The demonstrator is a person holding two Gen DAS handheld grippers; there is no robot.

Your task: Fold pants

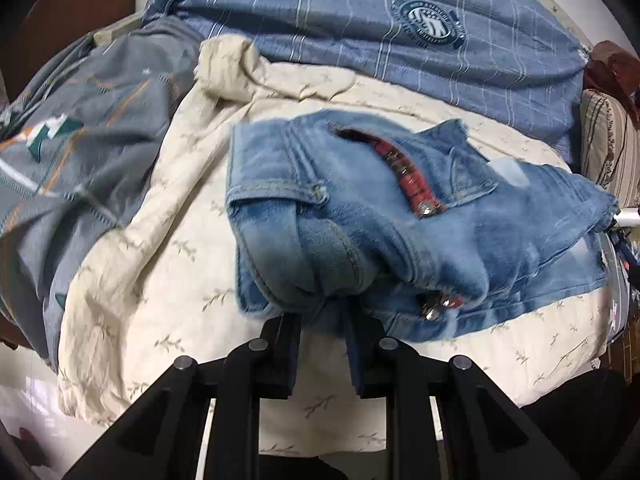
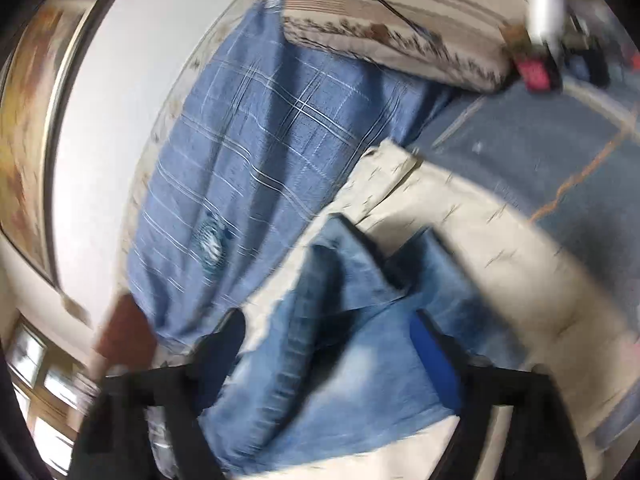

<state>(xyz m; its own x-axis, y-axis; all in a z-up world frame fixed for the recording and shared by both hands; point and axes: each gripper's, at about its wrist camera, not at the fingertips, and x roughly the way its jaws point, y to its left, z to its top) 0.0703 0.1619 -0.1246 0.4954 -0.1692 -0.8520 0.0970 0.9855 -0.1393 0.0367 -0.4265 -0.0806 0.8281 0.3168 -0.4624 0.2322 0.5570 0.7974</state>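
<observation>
No wording can be read in either view; the blue checked cover (image 1: pixel 400 40) bears a round teal emblem (image 1: pixel 429 23) with ring lettering too blurred to make out; in the right wrist view the same emblem (image 2: pixel 210 242) is only a smear.

The whole right wrist view is smearing with motion, so the jeans (image 2: pixel 332 364) are showing no seams there. In the left wrist view the left gripper (image 1: pixel 322 312) is burying its fingertips under a denim bulge. The blue checked cover (image 1: pixel 360 32) is running off the top edge.
</observation>
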